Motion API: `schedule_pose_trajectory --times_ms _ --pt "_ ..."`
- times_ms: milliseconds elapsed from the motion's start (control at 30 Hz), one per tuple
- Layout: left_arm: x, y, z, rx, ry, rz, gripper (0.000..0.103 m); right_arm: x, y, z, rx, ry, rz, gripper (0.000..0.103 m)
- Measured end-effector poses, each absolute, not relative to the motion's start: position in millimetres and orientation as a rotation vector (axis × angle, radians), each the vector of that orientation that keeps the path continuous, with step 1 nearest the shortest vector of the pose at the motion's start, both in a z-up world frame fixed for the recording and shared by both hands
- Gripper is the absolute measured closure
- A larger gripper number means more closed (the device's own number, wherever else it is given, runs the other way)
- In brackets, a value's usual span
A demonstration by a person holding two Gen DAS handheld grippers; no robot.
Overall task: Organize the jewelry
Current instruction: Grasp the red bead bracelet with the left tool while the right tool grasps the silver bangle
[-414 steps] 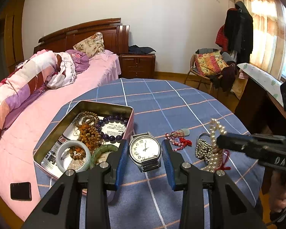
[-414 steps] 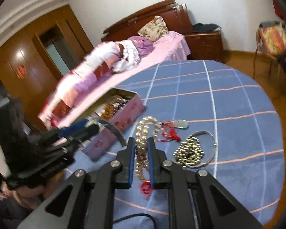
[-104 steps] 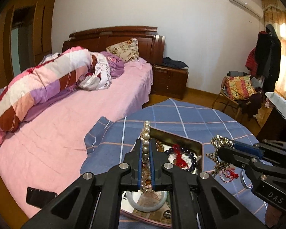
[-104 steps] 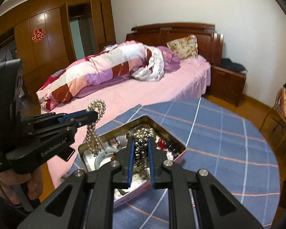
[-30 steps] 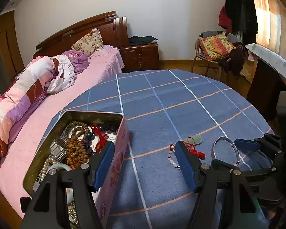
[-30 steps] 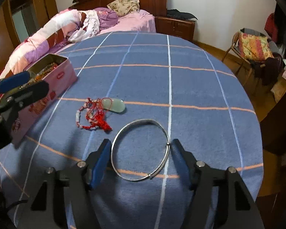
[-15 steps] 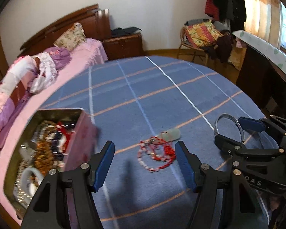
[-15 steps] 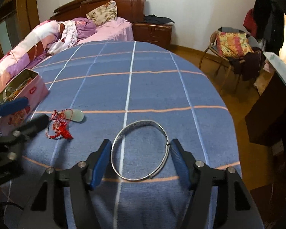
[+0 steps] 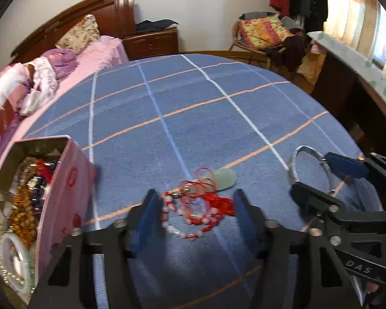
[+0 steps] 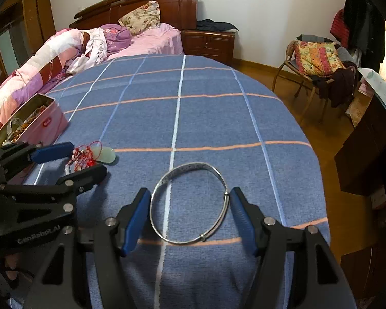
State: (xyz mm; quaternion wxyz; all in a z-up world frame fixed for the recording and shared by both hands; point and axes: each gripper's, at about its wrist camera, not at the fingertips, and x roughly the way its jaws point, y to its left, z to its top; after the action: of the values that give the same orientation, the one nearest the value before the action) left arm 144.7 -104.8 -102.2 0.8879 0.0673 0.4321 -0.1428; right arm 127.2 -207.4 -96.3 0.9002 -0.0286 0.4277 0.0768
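A round table (image 10: 205,118) in a blue checked cloth carries a pink tin (image 9: 64,193) of beads at its left edge. Near the front edge, the silver bangle (image 10: 190,203) lies flat between the open right gripper (image 10: 190,216), untouched. The left gripper (image 9: 195,213), jaws just closing yet apart, straddles the red bead bracelet (image 9: 193,208).

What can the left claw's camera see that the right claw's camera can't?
Only the left view looks down into the pink tin at the brown beads and pale bangle inside.

Only the right view shows the whole silver bangle between the open right claw, untouched.

Both show the red bead bracelet, the jade pendant and the blue tablecloth.
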Motion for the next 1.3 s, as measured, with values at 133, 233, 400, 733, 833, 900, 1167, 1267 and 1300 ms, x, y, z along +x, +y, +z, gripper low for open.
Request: schedule_pose_trajectory --times_ms 133,233,400,733,833,900,1167,1267,1300 --pt "139 -110 -101 0.168 0.88 -0.324 0.091 126 -206 -96 -0.065 0.879 0.159 0.037" --pt "137 -109 -100 0.18 0.865 -0.309 0.093 125 -205 -95 -0.065 0.873 0.158 0.037" --pt "136 -100 -95 0.153 0.834 -0.279 0.096 122 -203 -94 -0.071 0.856 0.161 0.037" --pt "127 -91 -83 0.145 0.766 -0.255 0.096 118 -200 -90 -0.073 0.823 0.18 0.037" --pt "122 -89 -76 0.144 0.743 -0.252 0.096 115 -197 -88 -0.078 0.801 0.19 0.037" --pt "116 -86 -68 0.14 0.718 -0.249 0.096 112 -193 -86 -0.087 0.788 0.2 0.037" --pt "103 -71 -43 0.107 0.659 -0.241 0.096 106 -178 -78 -0.095 0.755 0.241 0.037" --pt "99 -60 -35 0.082 0.643 -0.231 0.096 102 -170 -72 -0.099 0.737 0.263 0.037" --pt "97 -57 -33 0.075 0.638 -0.228 0.096 101 -168 -71 -0.1 0.733 0.268 0.037"
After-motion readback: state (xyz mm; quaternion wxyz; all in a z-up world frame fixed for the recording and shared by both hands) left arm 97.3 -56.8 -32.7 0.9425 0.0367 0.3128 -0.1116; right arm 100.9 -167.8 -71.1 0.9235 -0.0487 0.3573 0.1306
